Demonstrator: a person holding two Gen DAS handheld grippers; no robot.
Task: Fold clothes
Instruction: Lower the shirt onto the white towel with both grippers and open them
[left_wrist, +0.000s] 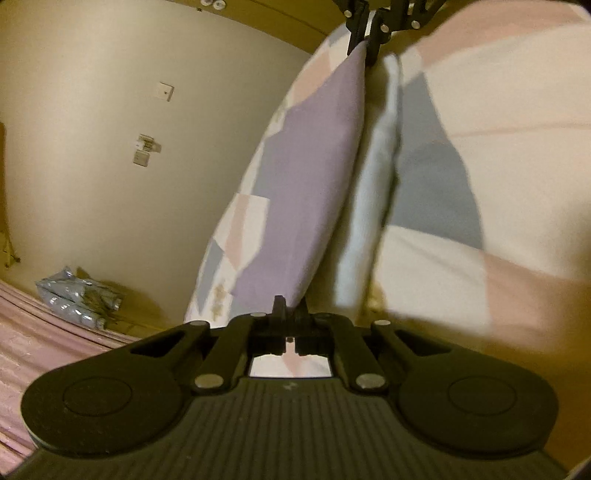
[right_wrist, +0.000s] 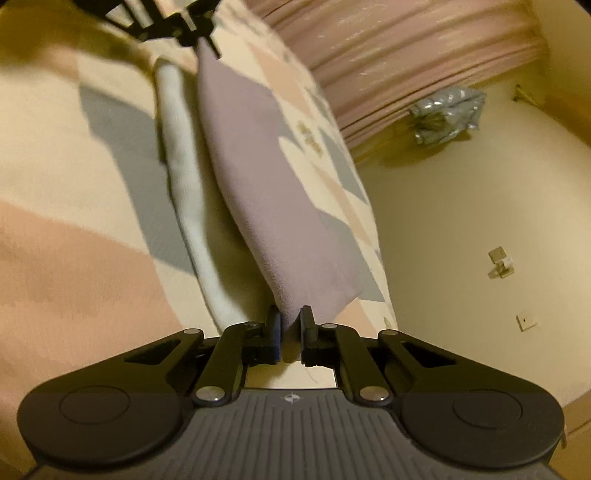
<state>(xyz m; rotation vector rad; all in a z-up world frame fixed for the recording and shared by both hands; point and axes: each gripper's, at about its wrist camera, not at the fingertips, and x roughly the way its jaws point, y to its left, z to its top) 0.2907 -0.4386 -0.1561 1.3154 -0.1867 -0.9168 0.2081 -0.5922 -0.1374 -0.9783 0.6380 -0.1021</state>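
A lilac cloth (left_wrist: 314, 177) is stretched taut between my two grippers, just above a bed with a patchwork cover (left_wrist: 498, 147). In the left wrist view my left gripper (left_wrist: 288, 321) is shut on the near end. At the top my right gripper (left_wrist: 365, 37) pinches the far end. In the right wrist view the same lilac cloth (right_wrist: 280, 206) runs from my right gripper (right_wrist: 290, 332), shut on its corner, up to my left gripper (right_wrist: 201, 37). A white piece of fabric (left_wrist: 373, 206) lies on the cover beside the lilac cloth, also in the right wrist view (right_wrist: 184, 184).
Beside the bed is a plain cream surface (left_wrist: 92, 147) with a socket plate (left_wrist: 164, 90) and a small fitting (left_wrist: 146, 149). Silver packets (left_wrist: 74, 299) lie at the foot of pink pleated fabric (left_wrist: 33, 350). The patchwork cover (right_wrist: 74, 221) spreads wide on the other side.
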